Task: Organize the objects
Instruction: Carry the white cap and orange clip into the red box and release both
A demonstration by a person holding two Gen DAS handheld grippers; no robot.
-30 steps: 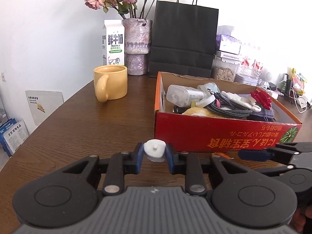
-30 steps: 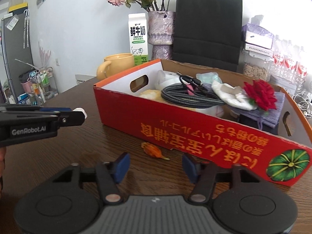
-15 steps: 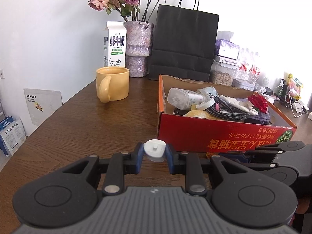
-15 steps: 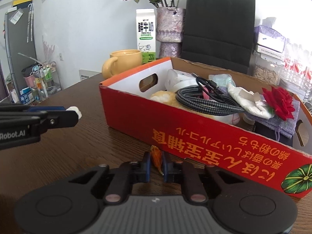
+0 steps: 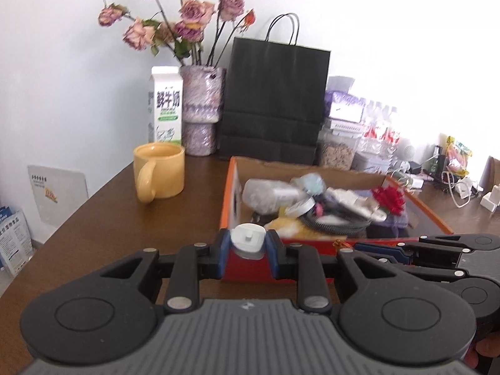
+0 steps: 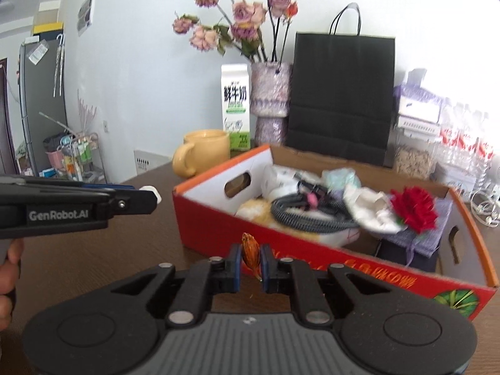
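Note:
My left gripper (image 5: 247,250) is shut on a small white plug-like cap (image 5: 247,241) and holds it just in front of the red cardboard box (image 5: 232,193). My right gripper (image 6: 251,261) is shut on a small orange dried flower bud (image 6: 250,254), lifted off the table near the box's front wall (image 6: 359,265). The box holds a clear bottle (image 5: 268,194), a coiled black cable (image 6: 309,215), a white cloth (image 6: 368,206) and a red flower (image 6: 412,207). The left gripper shows from the side in the right wrist view (image 6: 147,198).
A yellow mug (image 5: 159,175), a milk carton (image 5: 165,109), a vase of dried roses (image 5: 201,109) and a black paper bag (image 5: 275,103) stand behind the box on the brown table (image 5: 109,218). Jars, bottles and cables crowd the far right.
My right gripper closed on the orange bud and lifted it off the table. Both grippers rose, so more of the box's inside shows. The left still holds the white cap.

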